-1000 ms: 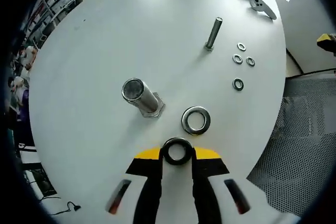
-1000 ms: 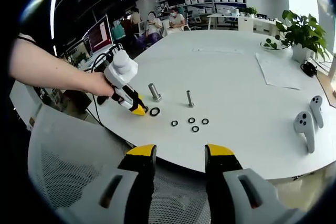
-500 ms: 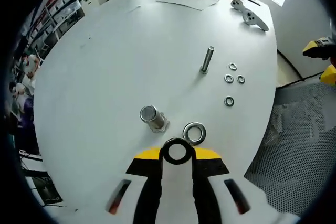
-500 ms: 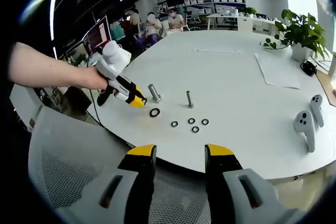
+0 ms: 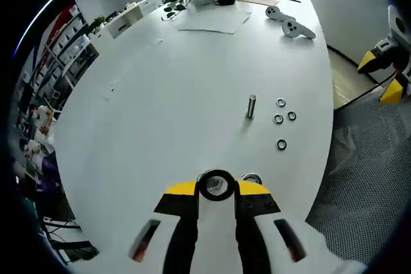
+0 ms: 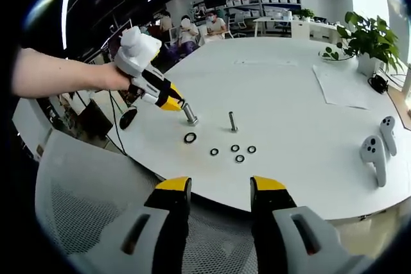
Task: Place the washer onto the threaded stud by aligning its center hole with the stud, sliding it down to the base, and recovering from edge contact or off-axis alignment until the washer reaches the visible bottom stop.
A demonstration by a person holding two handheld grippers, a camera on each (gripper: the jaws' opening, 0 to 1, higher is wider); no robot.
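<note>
My left gripper (image 5: 216, 188) is shut on a dark washer (image 5: 200, 186), held flat between its yellow-tipped jaws. In the right gripper view a person's hand holds this left gripper (image 6: 172, 102) with its tips just above the top of the thick threaded stud (image 6: 191, 115). In the left gripper view that stud lies under the held washer and jaws. A second large washer (image 6: 190, 138) lies on the white table (image 6: 289, 94), peeking out beside the jaw (image 5: 252, 177). My right gripper (image 6: 220, 190) stands open over the table's near edge, far from the stud.
A slim stud (image 5: 251, 106) stands upright near several small washers (image 5: 281, 144). Two white controllers (image 6: 374, 153) lie at the right, with a potted plant (image 6: 367, 42) and paper (image 5: 209, 21) farther back. A mesh chair (image 6: 83, 203) sits below the table edge.
The left gripper has lifted with its washer and moved over the thick stud, which has slipped out of sight beneath the jaws. The right gripper has stayed put.
</note>
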